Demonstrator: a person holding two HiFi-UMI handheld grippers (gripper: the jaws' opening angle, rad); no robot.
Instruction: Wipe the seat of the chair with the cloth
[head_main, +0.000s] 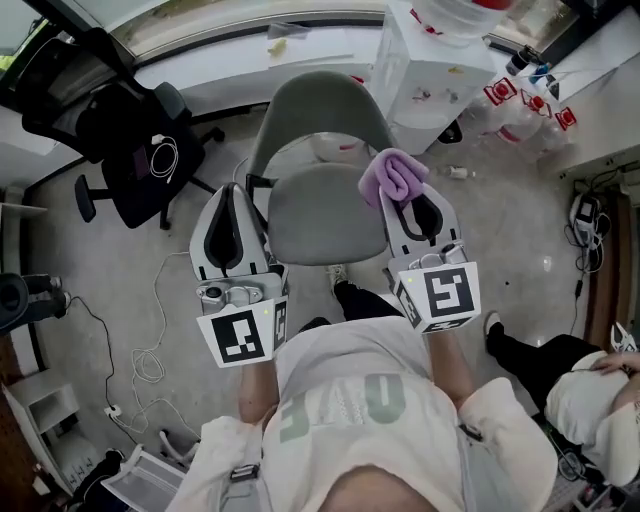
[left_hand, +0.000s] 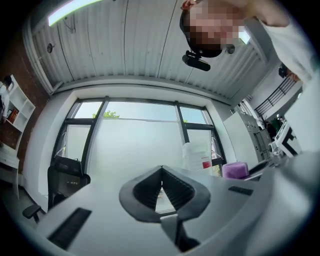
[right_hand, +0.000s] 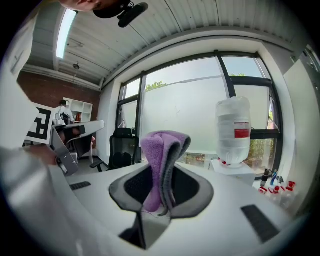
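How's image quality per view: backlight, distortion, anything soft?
Head view: even light, sharp, mild edge curvature, chair seat clear. Left gripper view: strong fisheye, and the pale window backlights the left gripper, leaving it dim. Right gripper view: same fisheye; purple cloth crisp, window behind washed out.

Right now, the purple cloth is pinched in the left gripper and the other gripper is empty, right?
Wrong side: the purple cloth is pinched in the right gripper, as the right gripper view shows. The other one, the left gripper, is shut and empty.
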